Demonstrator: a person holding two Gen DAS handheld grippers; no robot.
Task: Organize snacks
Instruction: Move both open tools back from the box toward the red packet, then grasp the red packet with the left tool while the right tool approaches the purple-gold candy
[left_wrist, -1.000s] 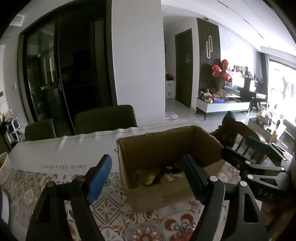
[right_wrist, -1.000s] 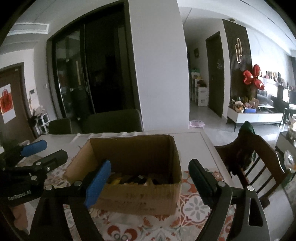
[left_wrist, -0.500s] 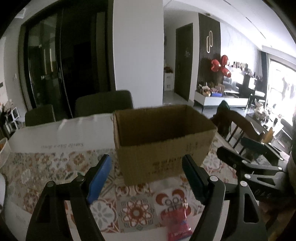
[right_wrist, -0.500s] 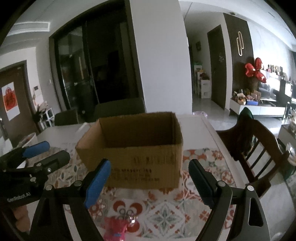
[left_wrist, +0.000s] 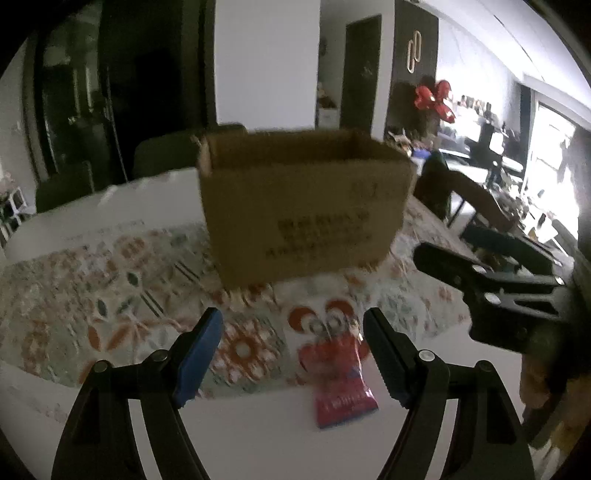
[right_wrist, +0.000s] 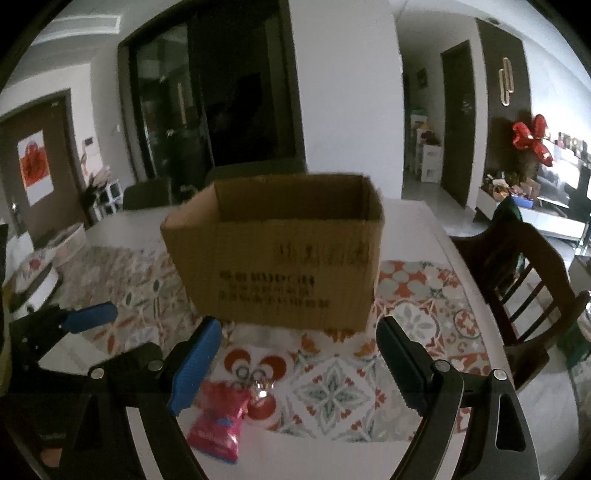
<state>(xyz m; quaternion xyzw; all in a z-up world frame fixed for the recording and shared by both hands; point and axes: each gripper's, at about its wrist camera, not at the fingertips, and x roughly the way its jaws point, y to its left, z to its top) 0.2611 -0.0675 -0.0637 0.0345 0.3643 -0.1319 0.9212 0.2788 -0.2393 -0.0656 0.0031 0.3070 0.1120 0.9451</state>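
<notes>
Both tongs were angled downward over the counter, the left tongs and right tongs spread and empty; a red snack packet lay near, before the cardboard box.

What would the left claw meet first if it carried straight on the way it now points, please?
Most likely the patterned tablecloth, just short of the cardboard box. The open left claw tilts down at it; the red snack packet lies slightly right of centre. Depth is uncertain.

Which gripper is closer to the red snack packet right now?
Left, by a little. The red snack packet lies between the left gripper fingertips, toward its right finger. The right gripper is off to the packet's right.
</notes>
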